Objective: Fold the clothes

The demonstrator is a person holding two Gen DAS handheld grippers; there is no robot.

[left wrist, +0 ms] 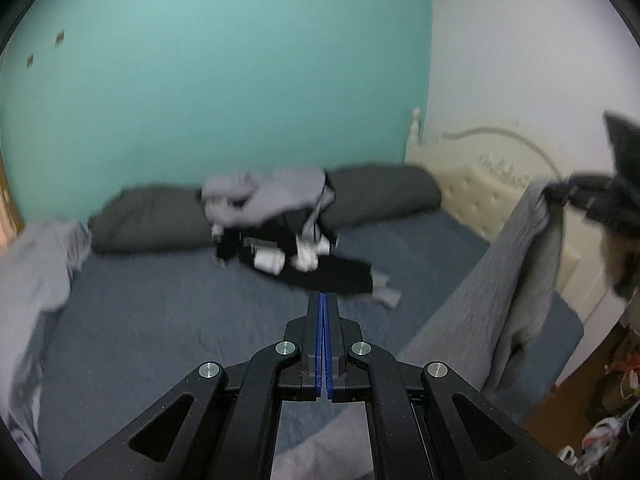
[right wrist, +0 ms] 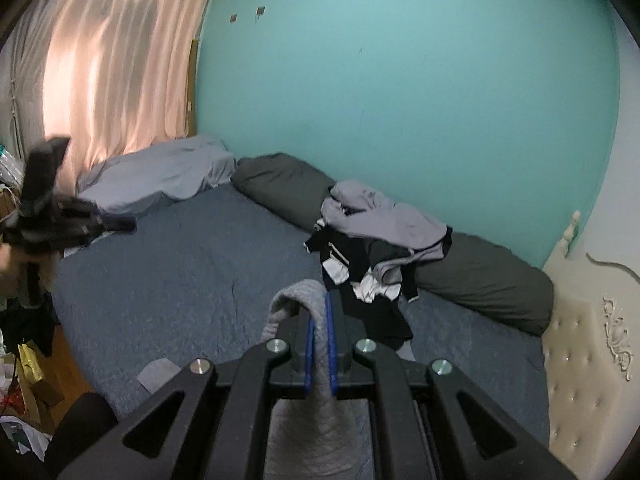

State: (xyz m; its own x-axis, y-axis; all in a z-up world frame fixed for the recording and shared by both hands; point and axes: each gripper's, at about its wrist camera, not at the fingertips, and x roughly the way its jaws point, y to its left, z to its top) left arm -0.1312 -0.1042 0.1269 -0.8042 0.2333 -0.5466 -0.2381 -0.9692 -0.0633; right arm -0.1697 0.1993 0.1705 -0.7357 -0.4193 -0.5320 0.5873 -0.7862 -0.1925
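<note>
In the right wrist view my right gripper point(right wrist: 319, 312) is shut on a fold of a grey knit garment point(right wrist: 296, 300), which loops over the left pad and hangs down below. The left wrist view shows that same garment point(left wrist: 500, 280) draped from the right gripper point(left wrist: 560, 194) down to the blue bed point(left wrist: 180, 320). My left gripper point(left wrist: 322, 300) is shut, blue pads together with nothing between them; it appears blurred at the far left point(right wrist: 124, 224). A pile of grey, black and white clothes point(right wrist: 380, 248) lies against the pillows.
Two dark grey pillows point(right wrist: 280, 188) point(right wrist: 480, 276) line the teal wall. A light grey blanket point(right wrist: 160, 176) is bunched at the far left corner. A cream tufted headboard point(right wrist: 580, 340) stands on the right, with pink curtains point(right wrist: 120, 60) and floor clutter point(right wrist: 24, 360) on the left.
</note>
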